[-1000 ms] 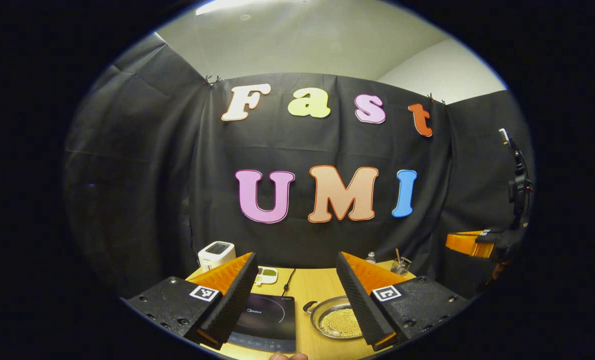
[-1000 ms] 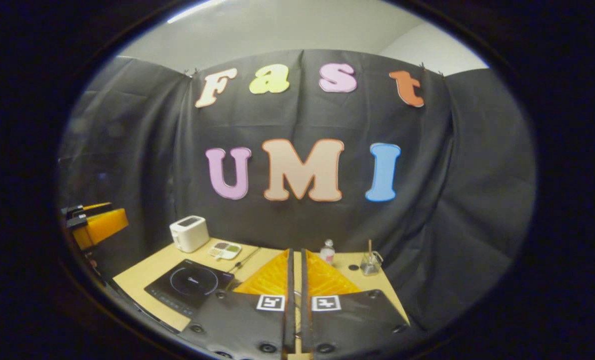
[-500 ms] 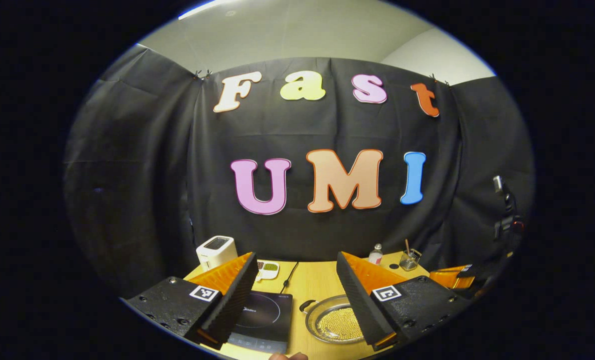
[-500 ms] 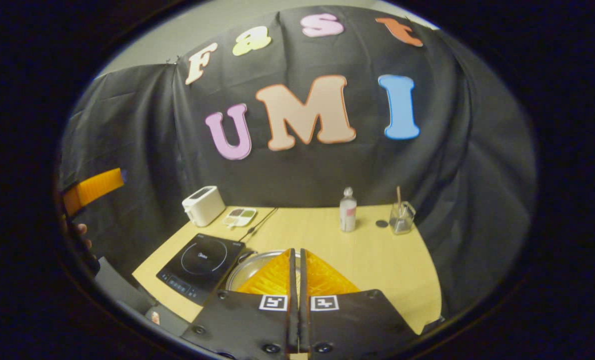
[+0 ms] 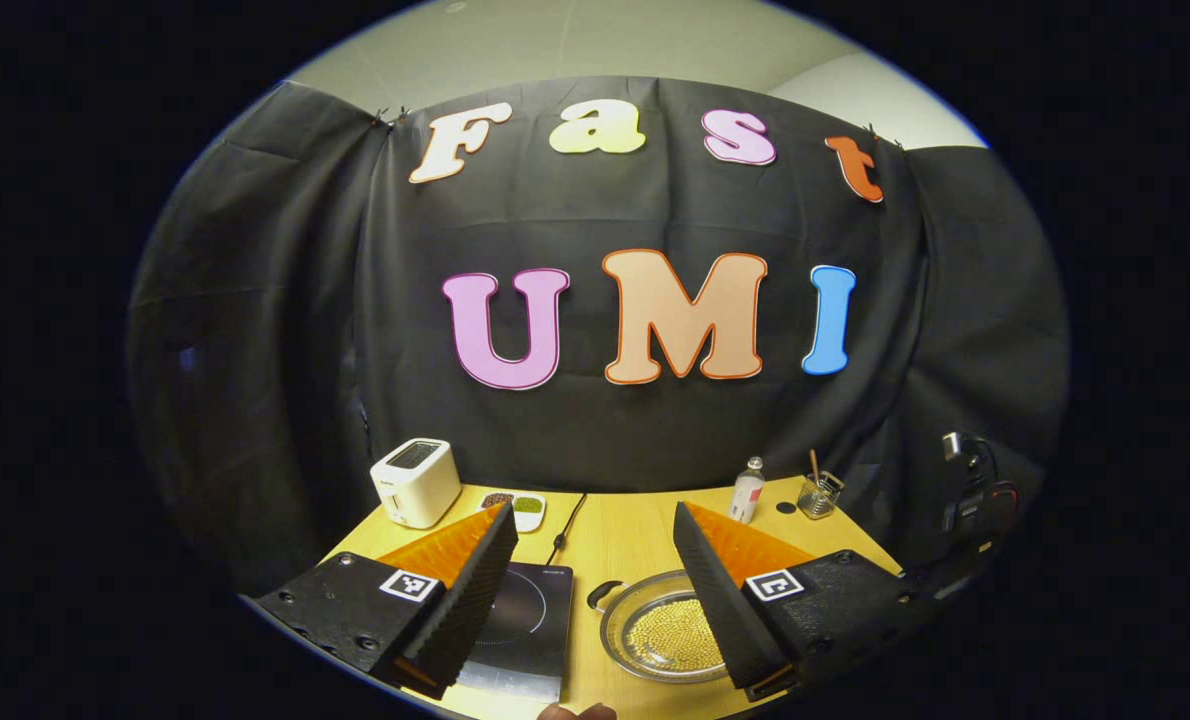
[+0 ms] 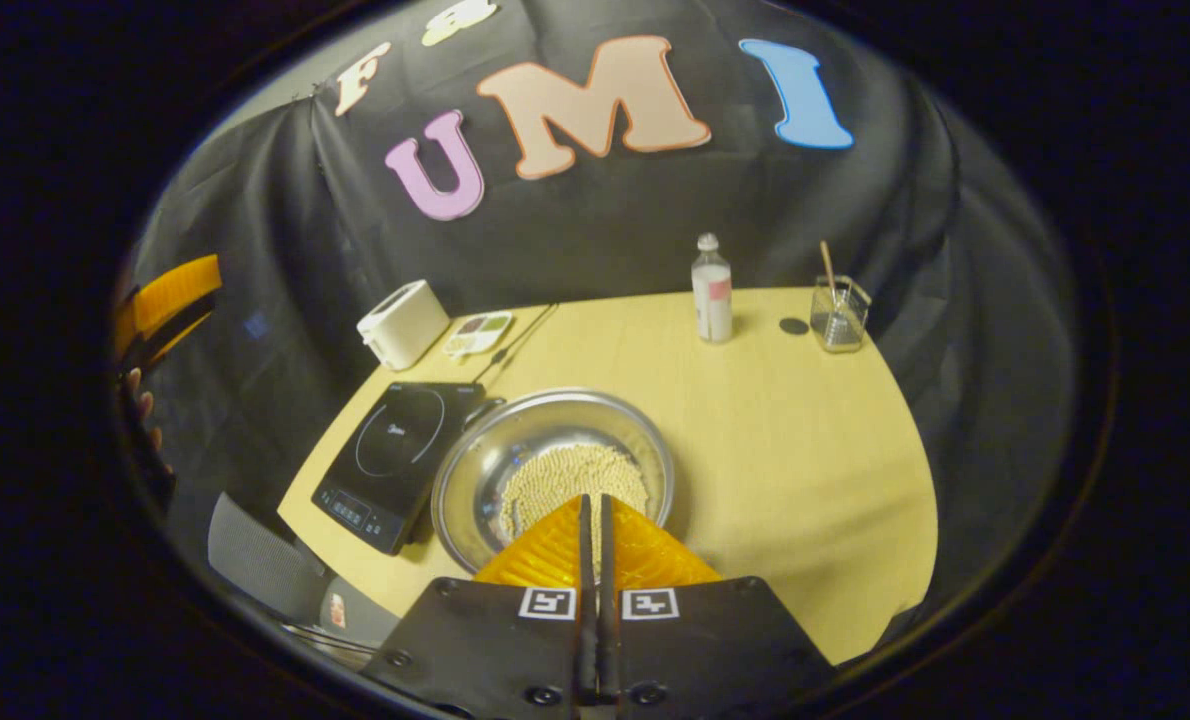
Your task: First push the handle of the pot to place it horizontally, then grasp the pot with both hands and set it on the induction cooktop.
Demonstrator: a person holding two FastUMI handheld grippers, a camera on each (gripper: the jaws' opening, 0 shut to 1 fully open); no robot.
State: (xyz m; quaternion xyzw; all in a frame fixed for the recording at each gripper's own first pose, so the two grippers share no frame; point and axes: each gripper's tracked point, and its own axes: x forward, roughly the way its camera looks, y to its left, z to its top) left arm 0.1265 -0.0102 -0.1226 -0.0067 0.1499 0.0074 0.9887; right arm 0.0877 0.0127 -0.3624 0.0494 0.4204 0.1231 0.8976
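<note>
The right gripper (image 6: 592,515) hangs above the near edge of the table, its 2 fingers pressed together with nothing between them, tips pointing down toward the pot (image 6: 552,470). The left gripper (image 5: 588,535) is held farther back and higher, its 2 fingers spread wide apart and empty; between them, in the left gripper view, lie the pot (image 5: 663,635) and the induction cooktop (image 5: 520,625).

The pot is a shallow, wide metal pan, filled across its base with small pale yellow beads. It sits on the wooden table (image 6: 795,440), just beside the right edge of the induction cooktop (image 6: 392,455), not on it. A dark handle (image 6: 482,409) shows at the rim on the cooktop side, angled toward the back; a second handle cannot be made out.

Judging from the pictures, the polished metal wall will be stiff but slippery, and the load of beads will make it heavier and liable to spill if tipped. The handle looks like the surest place to push, and the 2 opposite sides of the rim the place to grip, keeping the pot level.

Farther back stand a white toaster (image 6: 402,323), a small divided dish (image 6: 478,333), a bottle (image 6: 712,290) and a glass jar (image 6: 839,315) holding a stick.
</note>
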